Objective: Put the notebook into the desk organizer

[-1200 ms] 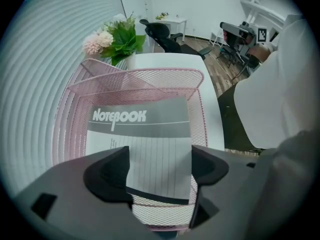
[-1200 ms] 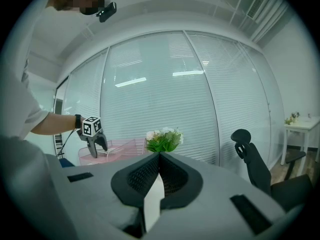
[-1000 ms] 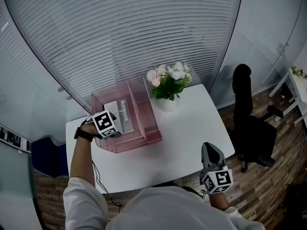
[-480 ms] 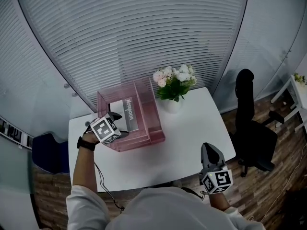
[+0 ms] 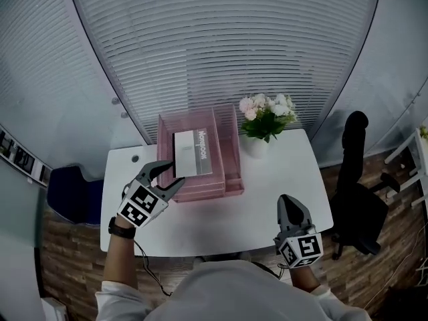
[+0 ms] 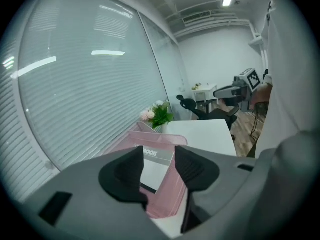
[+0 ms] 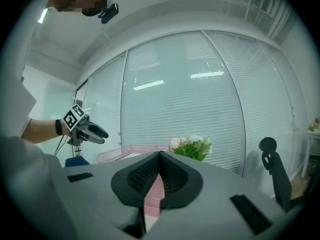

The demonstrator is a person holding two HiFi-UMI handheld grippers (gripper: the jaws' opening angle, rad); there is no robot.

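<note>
Slatted blinds behind a curved glass wall (image 5: 221,45) back a white rectangular table (image 5: 267,192) on a wood-plank floor. On the table's far left stands a pink translucent plastic desk organizer (image 5: 231,179), one wide compartment and a narrower one to its right. A notebook with a white-grey cover and a dark printed strip (image 5: 190,154) sits inside the wide compartment, toward its right wall (flat or leaning, cannot tell). The left gripper (image 5: 167,176) hangs at the organizer's near left corner, pointing into it. Its jaws are closing with a gap between them, and no thing sits between the pads. The left gripper view shows only the notebook (image 6: 152,166) and the organizer's pink wall (image 6: 172,196) beyond that gap. The right gripper (image 5: 289,206) is held low at the table's near right edge, well apart from the organizer, jaws pressed together on nothing, as the right gripper view (image 7: 160,161) shows. A white pot of pink and white flowers (image 5: 266,116) stands just right of the organizer. A black office chair (image 5: 358,179) stands off the table's right end.
</note>
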